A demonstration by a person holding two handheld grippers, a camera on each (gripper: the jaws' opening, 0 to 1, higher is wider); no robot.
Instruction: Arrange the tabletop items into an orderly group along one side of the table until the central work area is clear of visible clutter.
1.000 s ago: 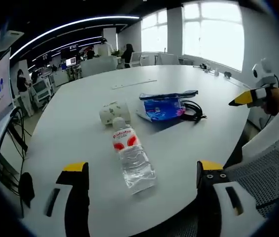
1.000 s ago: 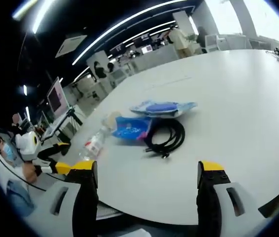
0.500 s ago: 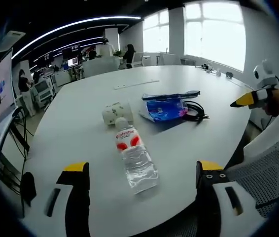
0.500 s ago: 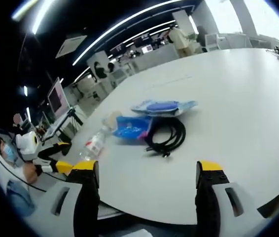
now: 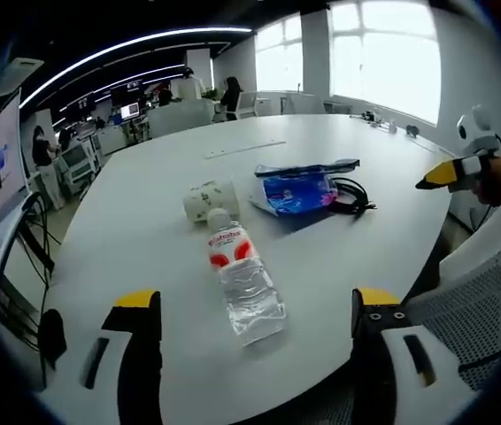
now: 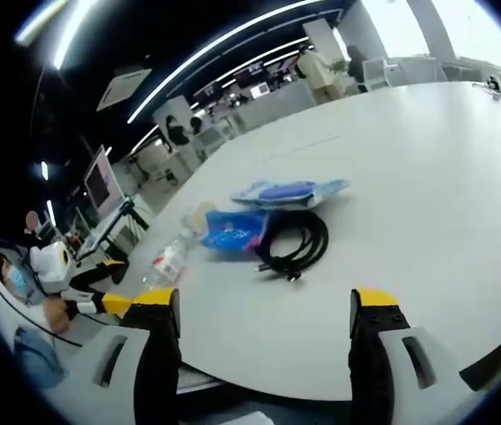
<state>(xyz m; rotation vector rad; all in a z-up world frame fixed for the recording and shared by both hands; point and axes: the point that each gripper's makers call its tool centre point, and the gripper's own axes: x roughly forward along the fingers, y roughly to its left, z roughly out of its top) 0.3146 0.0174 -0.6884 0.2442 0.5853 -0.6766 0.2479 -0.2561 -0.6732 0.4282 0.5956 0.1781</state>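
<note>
On the white table (image 5: pixel 144 212), a water bottle (image 5: pixel 243 282) lay beside a cup (image 5: pixel 208 199), blue packets (image 5: pixel 296 191) and black cable (image 6: pixel 293 244); your left gripper (image 5: pixel 255 305) and right gripper (image 6: pixel 264 301) gaped wide, empty.

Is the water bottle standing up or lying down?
Lying down. The water bottle rests on its side on the white table, cap pointing toward the paper cup.

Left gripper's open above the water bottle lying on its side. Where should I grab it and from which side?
Grip the water bottle across its clear ribbed body, just below the red label. Come straight down with the left gripper, jaws straddling its width: it lies lengthwise between them, cap pointing away, and would probably roll if pushed sideways.
</note>
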